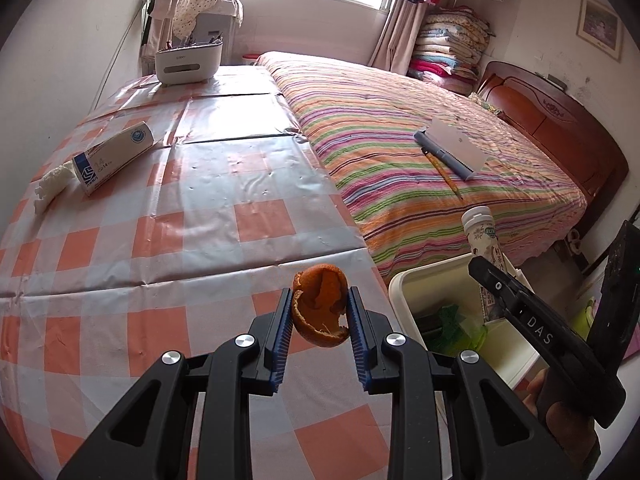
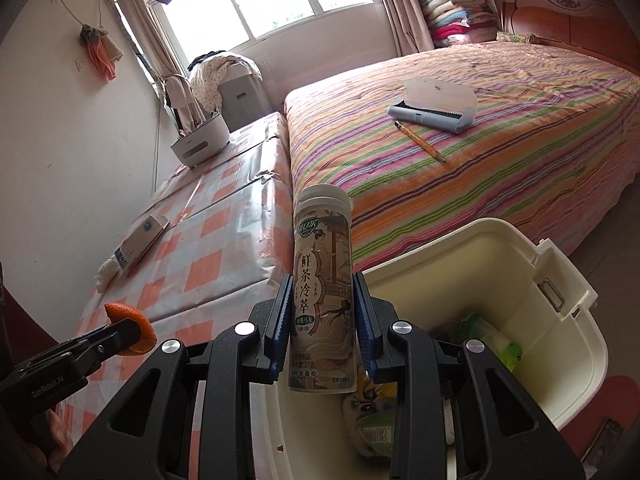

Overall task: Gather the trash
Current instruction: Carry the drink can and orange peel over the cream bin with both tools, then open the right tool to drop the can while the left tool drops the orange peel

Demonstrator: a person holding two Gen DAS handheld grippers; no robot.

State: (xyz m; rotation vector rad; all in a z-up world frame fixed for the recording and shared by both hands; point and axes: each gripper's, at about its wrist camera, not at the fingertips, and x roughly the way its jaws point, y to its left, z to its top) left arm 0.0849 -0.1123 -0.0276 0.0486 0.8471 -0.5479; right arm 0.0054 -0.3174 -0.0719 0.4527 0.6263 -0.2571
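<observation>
Left gripper (image 1: 319,312) clamps 1 orange peel (image 1: 320,306) over the bench (image 1: 200,208) edge. Right gripper (image 2: 322,320) clamps 1 tea bottle (image 2: 323,292) upright above 1 cream bin (image 2: 520,280), at 3 o'clock of the bench. 1 box (image 1: 114,156) at 10 o'clock.

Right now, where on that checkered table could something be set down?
The wide middle of the checkered tablecloth is bare, between the blue-and-white carton on one side and the striped bed. The far end holds a white organizer; the cream bin is crowded with wrappers.
</observation>
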